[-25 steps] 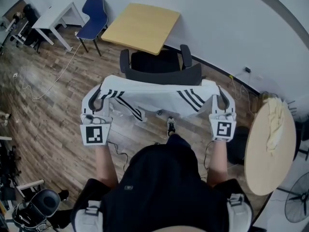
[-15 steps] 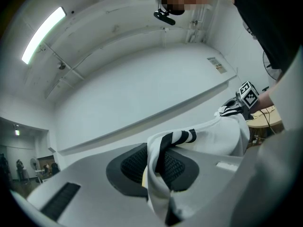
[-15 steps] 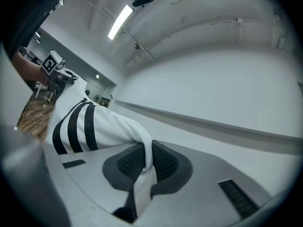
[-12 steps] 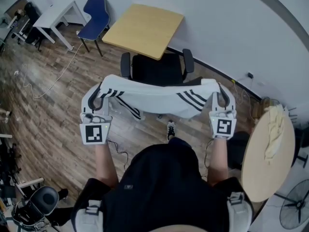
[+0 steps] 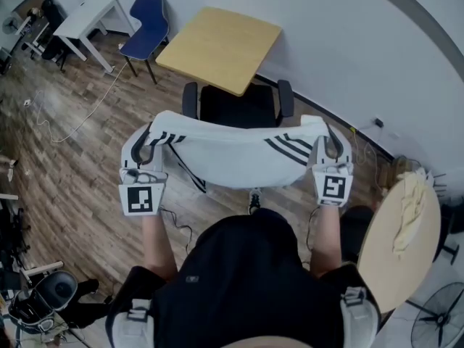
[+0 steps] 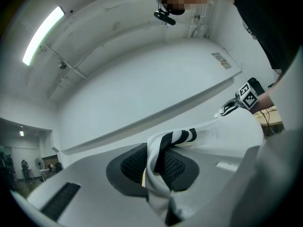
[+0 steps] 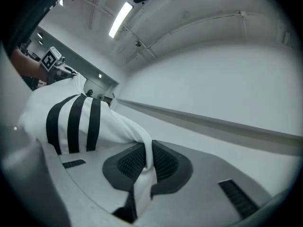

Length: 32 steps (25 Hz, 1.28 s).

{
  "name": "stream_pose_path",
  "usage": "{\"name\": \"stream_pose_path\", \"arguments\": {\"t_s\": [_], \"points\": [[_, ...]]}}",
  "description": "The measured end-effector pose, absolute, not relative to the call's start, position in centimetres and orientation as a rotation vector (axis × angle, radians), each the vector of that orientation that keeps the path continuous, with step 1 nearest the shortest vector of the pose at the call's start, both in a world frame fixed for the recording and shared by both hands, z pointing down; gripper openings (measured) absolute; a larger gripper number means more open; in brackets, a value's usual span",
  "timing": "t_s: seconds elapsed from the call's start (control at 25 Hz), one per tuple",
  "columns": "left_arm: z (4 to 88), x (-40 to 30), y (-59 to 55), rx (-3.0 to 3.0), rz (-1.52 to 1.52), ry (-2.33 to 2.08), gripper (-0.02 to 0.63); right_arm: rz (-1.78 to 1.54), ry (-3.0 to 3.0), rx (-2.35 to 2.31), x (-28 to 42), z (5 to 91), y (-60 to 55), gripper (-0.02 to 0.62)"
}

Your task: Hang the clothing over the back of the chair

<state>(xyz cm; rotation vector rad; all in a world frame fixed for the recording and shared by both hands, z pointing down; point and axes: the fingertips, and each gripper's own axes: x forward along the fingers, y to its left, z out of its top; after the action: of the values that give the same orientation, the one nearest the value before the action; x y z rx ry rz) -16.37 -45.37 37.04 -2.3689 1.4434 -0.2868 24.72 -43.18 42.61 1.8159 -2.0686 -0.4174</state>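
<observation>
Person in a dark top, seen from above, holds out two tools at chest height. The left hand-held gripper (image 5: 148,147) has its jaws clamped on one end of the white, black-striped clothing (image 5: 232,154), and the right hand-held gripper (image 5: 326,145) pinches the other end. The clothing hangs stretched between them in the air, its far edge overlapping the back of the black chair (image 5: 239,106); whether they touch is unclear. Beyond the chair stands a yellow tabletop (image 5: 221,46), with a blue chair (image 5: 148,27) farther left.
</observation>
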Motion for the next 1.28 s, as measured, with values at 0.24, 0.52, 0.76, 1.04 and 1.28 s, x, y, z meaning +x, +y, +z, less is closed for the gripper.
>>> {"name": "stream_pose_path", "arguments": {"t_s": [0.24, 0.52, 0.76, 1.04, 1.28], "points": [[37.6, -14.3, -46.6, -2.372, -0.316, 1.45, 0.039, -0.373, -2.095, 1.815, 26.8, 43.5, -45.2, 0.015], [40.7, -14.7, -47.5, -2.404, -0.389, 1.491, 0.041, -0.268, -2.141, 1.766, 26.3, 46.8, -46.6, 0.017], [44.8, -15.5, -48.1, -2.442, -0.525, 1.529, 0.049, -0.195, -2.141, 1.738, 25.7, 48.9, -47.3, 0.02], [47.4, -15.8, -47.8, -2.506, -0.566, 1.507, 0.051, -0.13, -2.103, 1.733, 25.3, 50.6, -46.5, 0.025], [48.0, -15.2, -46.8, -2.544, -0.522, 1.467, 0.054, -0.091, -2.082, 1.728, 24.9, 51.3, -44.9, 0.026]]}}
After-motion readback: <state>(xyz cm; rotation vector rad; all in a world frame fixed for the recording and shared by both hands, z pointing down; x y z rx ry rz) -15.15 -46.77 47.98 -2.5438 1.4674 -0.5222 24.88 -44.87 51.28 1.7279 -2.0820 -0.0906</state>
